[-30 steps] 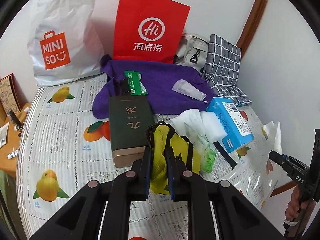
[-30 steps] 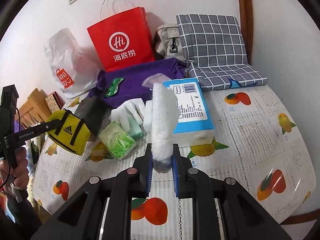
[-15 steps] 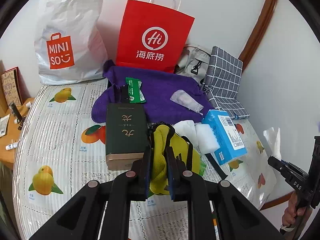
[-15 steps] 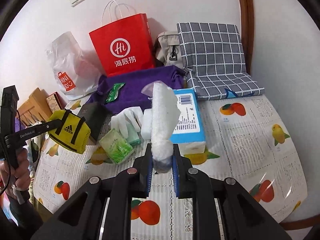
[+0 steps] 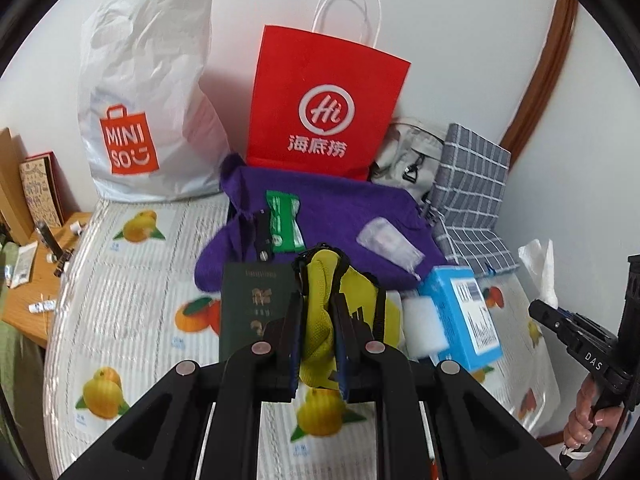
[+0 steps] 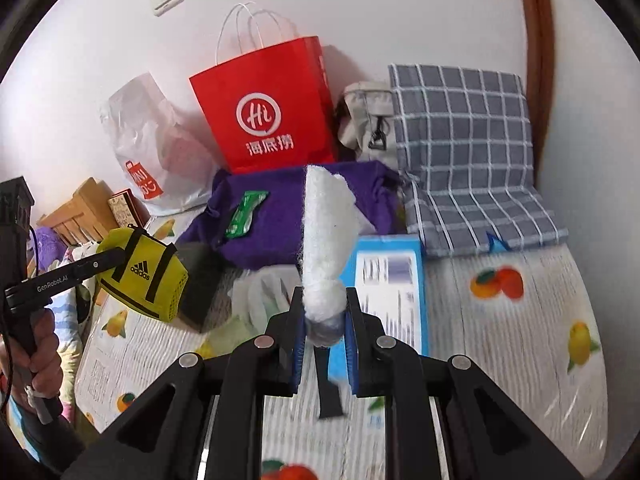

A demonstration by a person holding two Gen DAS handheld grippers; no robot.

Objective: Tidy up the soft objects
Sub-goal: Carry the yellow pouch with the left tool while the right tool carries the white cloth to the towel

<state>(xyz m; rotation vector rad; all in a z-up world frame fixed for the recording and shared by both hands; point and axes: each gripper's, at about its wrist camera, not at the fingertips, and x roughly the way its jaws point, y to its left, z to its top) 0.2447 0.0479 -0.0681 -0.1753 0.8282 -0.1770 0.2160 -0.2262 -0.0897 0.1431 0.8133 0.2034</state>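
Observation:
My left gripper [image 5: 316, 308] is shut on a yellow mesh sports bag [image 5: 320, 320] with black straps and holds it above the bed. The right wrist view shows that same bag [image 6: 144, 276] hanging in the air off the left gripper's fingers [image 6: 114, 257]. My right gripper [image 6: 322, 300] is shut on a white fluffy pad [image 6: 326, 232] that stands up between its jaws. A purple cloth [image 5: 340, 216] lies at the back with a green packet [image 5: 284, 222] and a clear pouch [image 5: 388, 244] on it.
A dark green box [image 5: 252, 304], a white sponge [image 5: 424, 322] and a blue tissue box [image 5: 464, 316] lie on the fruit-print bed cover [image 5: 132, 280]. Against the wall stand a red paper bag [image 5: 324, 112], a white plastic bag [image 5: 144, 112], a grey bag [image 5: 408, 160] and a checked cushion [image 5: 468, 200]. A wooden side table [image 5: 40, 280] sits left.
Both grippers have risen and drawn back from the pile, each still holding its load. In the right wrist view the blue box has slid from behind the pad to its right.

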